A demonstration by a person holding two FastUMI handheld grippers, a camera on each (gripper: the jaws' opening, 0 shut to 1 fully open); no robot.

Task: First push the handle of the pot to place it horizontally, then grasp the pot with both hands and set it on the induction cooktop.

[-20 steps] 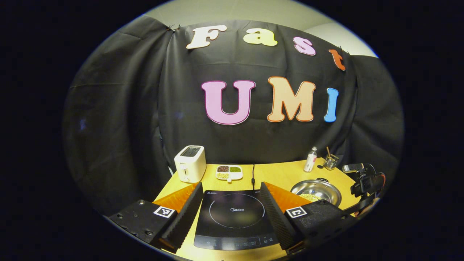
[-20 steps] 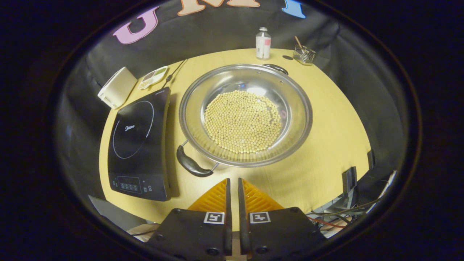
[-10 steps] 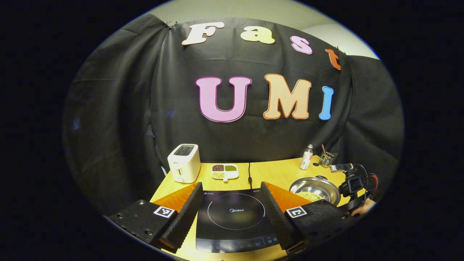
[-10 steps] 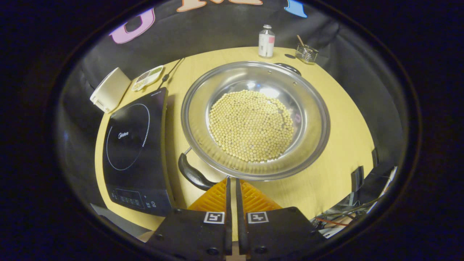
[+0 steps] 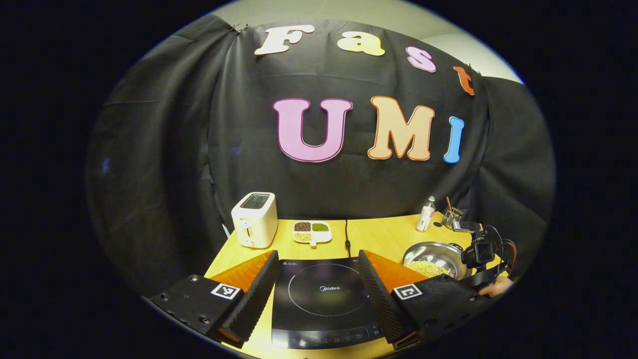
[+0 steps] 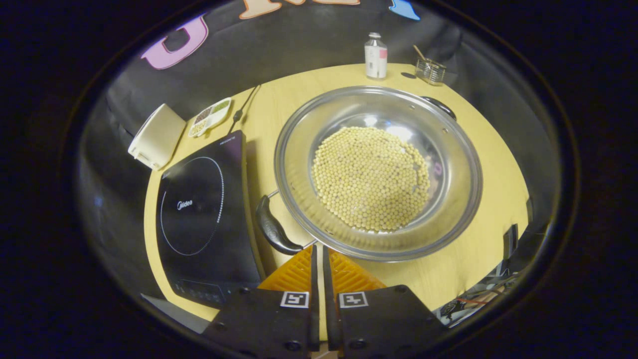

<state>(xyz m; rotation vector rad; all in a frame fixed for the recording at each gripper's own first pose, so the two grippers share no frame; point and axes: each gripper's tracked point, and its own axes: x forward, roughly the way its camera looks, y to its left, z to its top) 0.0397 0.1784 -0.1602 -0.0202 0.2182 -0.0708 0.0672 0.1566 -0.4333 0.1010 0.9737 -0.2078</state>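
In the right gripper view, the right gripper [image 6: 319, 252] points down at the table [image 6: 478, 249], its jaws clenched with only a thin slit between them and nothing held. Its tips sit just at the near rim of the pot [image 6: 299, 164], beside the pot's near black handle [image 6: 273, 230], which angles toward the lower left; whether the tips touch the rim or the handle I cannot tell. The pot is a wide, shallow steel one standing on the table to the right of the cooktop [image 6: 204, 219], just beside it but not on it. A flat layer of pale yellow beans [image 6: 371, 177] covers its bottom. A second black handle [image 6: 441, 105] shows at the far rim. Beyond the pot stand a small bottle [image 6: 376, 49] and a glass jar [image 6: 430, 70] with a stick in it. To the left, behind the cooktop, are a white toaster [image 6: 158, 134] and a divided dish [image 6: 210, 110] of mixed grains, with a black cord [image 6: 241, 108] running past it.

In the left gripper view, the left gripper [image 5: 318, 294] hangs above the near edge of the cooktop [image 5: 324, 294], jaws released and spread wide with nothing between them. The pot [image 5: 434, 258] lies off to the right, and over it is the right gripper [image 5: 481, 252] with a hand [image 5: 496, 287] holding it.
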